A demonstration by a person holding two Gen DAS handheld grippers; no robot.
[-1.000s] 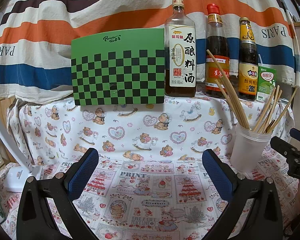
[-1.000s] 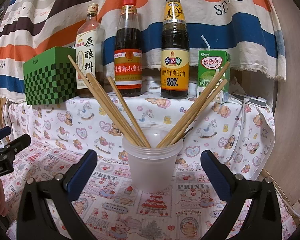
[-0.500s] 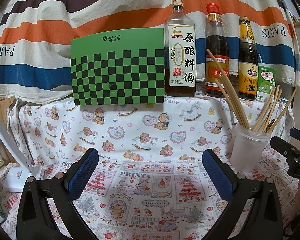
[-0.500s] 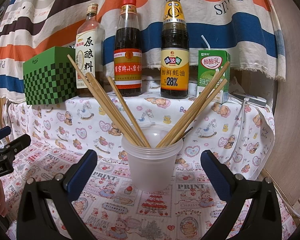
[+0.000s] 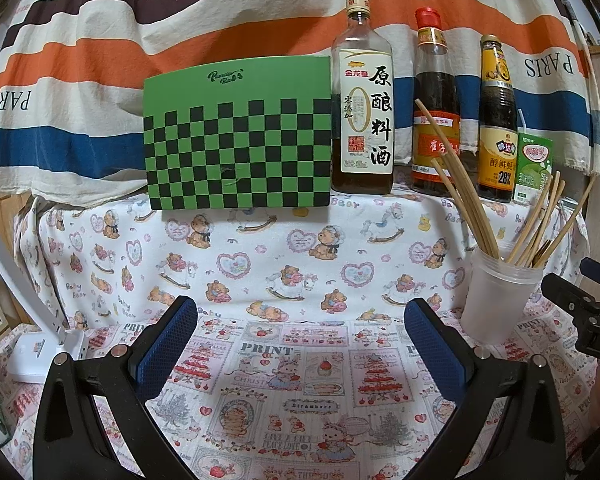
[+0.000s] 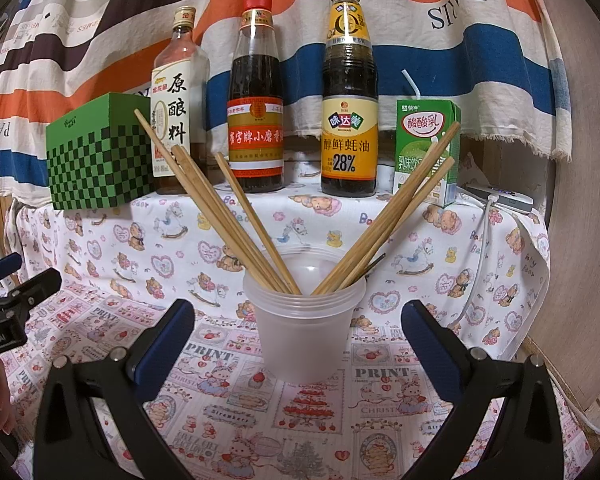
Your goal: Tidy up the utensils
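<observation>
A translucent plastic cup [image 6: 304, 332] stands on the patterned cloth and holds several wooden chopsticks [image 6: 220, 216] that fan out left and right. My right gripper [image 6: 294, 344] is open, its blue pads wide apart on either side of the cup's base, a little nearer the camera. In the left wrist view the same cup [image 5: 500, 300] stands at the right, with its chopsticks [image 5: 456, 184] leaning outward. My left gripper [image 5: 300, 344] is open over bare cloth, with nothing between its fingers, well left of the cup.
On a raised shelf behind stand a green checkered box [image 5: 238, 136], three sauce bottles [image 6: 256, 96] and a green drink carton [image 6: 424, 148]. A white device with a cable [image 6: 500, 200] lies at the shelf's right end. A white object [image 5: 40, 356] sits low on the left.
</observation>
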